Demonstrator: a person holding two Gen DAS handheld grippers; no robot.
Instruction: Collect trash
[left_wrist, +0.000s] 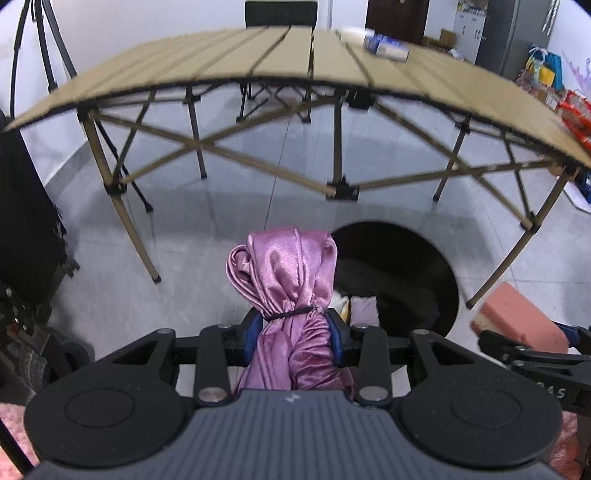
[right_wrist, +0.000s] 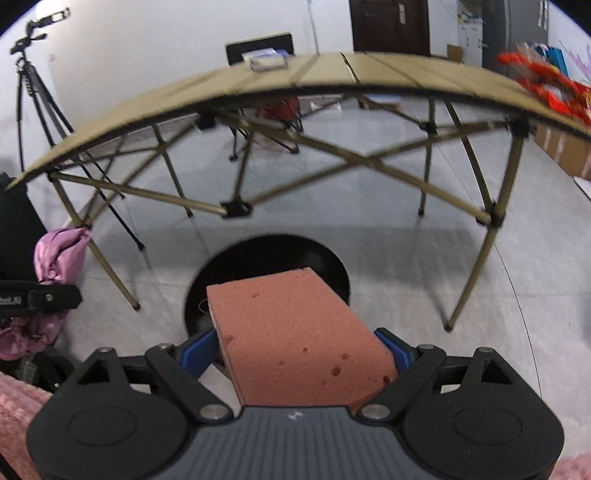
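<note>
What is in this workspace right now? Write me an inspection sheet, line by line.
Surface: tan slatted folding table, blurred.
Job's things: shiny pink satin cloth bundle tied with a thin black band; salmon-pink rectangular sponge; round black bin on the floor below both, with some items inside.
Clutter: small blue-and-white boxes and red packaging on the table.
Grippers: left tongs shut on the cloth; right tongs shut on the sponge.
Cables: nothing seen.
Surroundings: grey tiled floor, black tripod, black folding chair behind the table, dark door.
</note>
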